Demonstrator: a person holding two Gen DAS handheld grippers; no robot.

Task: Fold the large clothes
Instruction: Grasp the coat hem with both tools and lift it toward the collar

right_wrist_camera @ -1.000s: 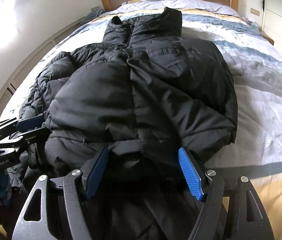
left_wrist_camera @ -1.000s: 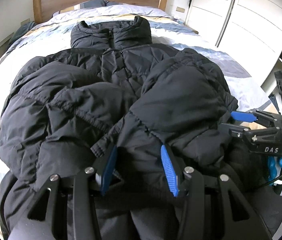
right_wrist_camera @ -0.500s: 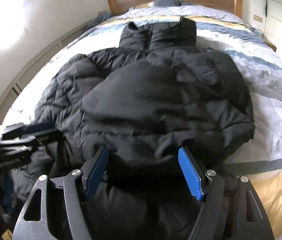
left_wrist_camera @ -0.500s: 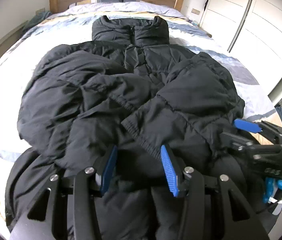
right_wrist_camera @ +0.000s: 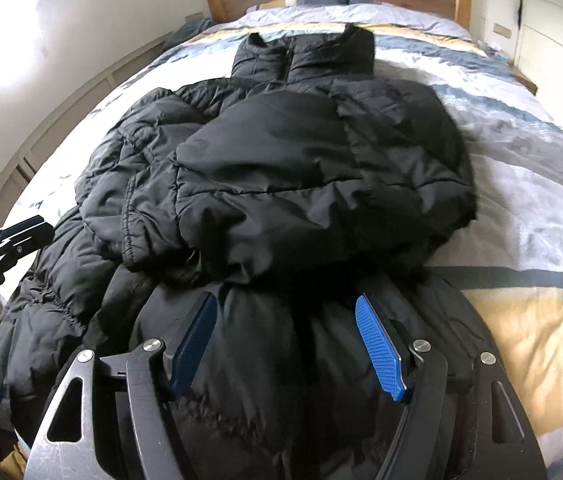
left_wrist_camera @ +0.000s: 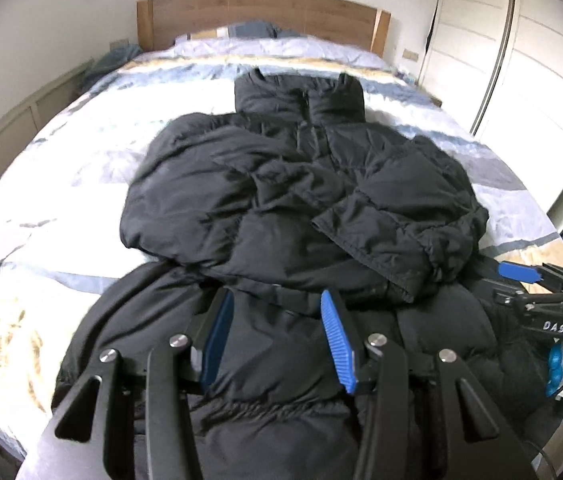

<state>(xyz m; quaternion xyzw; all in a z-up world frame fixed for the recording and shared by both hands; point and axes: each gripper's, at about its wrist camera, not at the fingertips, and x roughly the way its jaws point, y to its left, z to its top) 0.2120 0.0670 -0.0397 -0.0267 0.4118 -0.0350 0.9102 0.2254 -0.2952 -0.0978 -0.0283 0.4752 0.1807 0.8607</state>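
Observation:
A black puffer jacket lies face up on the bed, collar toward the headboard and both sleeves folded across its chest. Its lower body bulges up toward both cameras. My left gripper is shut on the thick hem on the jacket's left side, padding filling the gap between the blue pads. My right gripper is shut wider on the hem of the jacket on its right side. Each gripper shows at the edge of the other's view: right gripper, left gripper.
The bed has a striped blue, white and yellow cover, with a wooden headboard at the far end. White wardrobe doors stand along the right side. A panelled wall runs down the left.
Both grippers have drawn back and slightly up from the bed, still on the hem. The jacket's lower body now stretches toward the cameras, and the folded upper part sits farther away.

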